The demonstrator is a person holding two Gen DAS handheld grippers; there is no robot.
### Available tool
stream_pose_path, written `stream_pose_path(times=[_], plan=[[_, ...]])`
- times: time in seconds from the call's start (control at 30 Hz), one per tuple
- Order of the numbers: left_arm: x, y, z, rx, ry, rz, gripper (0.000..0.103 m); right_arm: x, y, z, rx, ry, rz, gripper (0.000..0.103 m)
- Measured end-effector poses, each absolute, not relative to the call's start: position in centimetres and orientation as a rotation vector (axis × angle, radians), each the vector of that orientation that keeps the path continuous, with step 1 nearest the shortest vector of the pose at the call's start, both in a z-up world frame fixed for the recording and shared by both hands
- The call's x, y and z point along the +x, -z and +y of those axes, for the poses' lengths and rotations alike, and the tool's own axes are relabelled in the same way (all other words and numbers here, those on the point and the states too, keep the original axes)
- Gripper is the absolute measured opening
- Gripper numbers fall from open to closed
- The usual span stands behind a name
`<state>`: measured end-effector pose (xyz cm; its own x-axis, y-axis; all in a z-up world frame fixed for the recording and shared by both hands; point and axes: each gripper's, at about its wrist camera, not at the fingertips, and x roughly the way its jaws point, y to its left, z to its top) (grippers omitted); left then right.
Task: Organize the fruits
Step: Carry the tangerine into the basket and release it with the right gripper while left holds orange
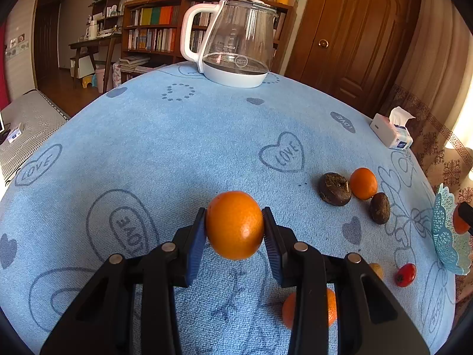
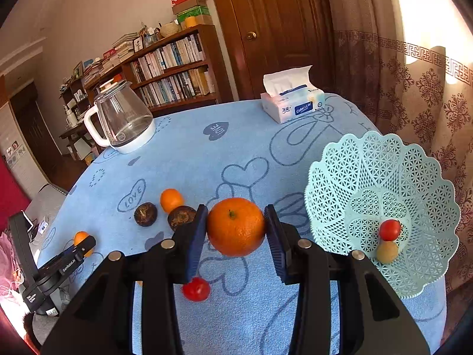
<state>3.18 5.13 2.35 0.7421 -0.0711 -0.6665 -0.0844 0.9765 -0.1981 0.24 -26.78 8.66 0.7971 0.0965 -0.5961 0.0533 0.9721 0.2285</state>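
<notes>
My left gripper [image 1: 234, 224] is clenched on an orange [image 1: 234, 225], held clear above the blue cloth [image 1: 177, 148]; my right gripper [image 2: 235, 226] grasps a second orange [image 2: 235, 226], stem up, just left of the pale green basket [image 2: 334, 177]; inside the basket I see a red tomato [image 2: 389, 230] touching a yellowish fruit [image 2: 386, 252]; still on the cloth lie a small orange [image 2: 171, 200], two dark brown fruits [image 2: 145, 214], another tomato [image 2: 196, 289]; a glass kettle [image 2: 121, 118] and a tissue pack [image 2: 292, 103] stand at the far edge.
</notes>
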Motion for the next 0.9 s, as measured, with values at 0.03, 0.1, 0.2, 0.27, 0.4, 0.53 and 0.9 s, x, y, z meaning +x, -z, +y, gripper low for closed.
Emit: stream_pose_path(times=[0.03,0.1,0.2,0.27,0.4,0.53,0.9], plan=[[3.2,-2.4,5.1,-0.222,-0.008,0.736,0.037,0.1,-8.6,-27.7,0.253,0.000,0.648,0.041],[3.2,-2.4,5.1,-0.221,-0.008,0.735,0.037,-0.1,-8.5,-29.4,0.284,0.046,0.645,0.041],[3.2,-2.4,5.1,-0.220,-0.006,0.736,0.037,-0.6,-8.1,-31.9,0.336,0.109,0.640,0.041],[3.2,-2.3,5.0,-0.216,0.000,0.738,0.037,-0.8,-7.7,-33.3,0.364,0.142,0.640,0.041],[3.2,-2.2,5.0,-0.215,0.002,0.741,0.037,-0.7,-6.5,-35.2,0.404,0.180,0.664,0.041],[3.2,-2.3,5.0,-0.214,0.003,0.742,0.037,-0.6,-5.3,-36.0,0.440,0.196,0.689,0.041],[3.2,-2.1,4.9,-0.204,0.008,0.746,0.037,-1.2,-5.0,-37.2,0.485,0.230,0.670,0.042]])
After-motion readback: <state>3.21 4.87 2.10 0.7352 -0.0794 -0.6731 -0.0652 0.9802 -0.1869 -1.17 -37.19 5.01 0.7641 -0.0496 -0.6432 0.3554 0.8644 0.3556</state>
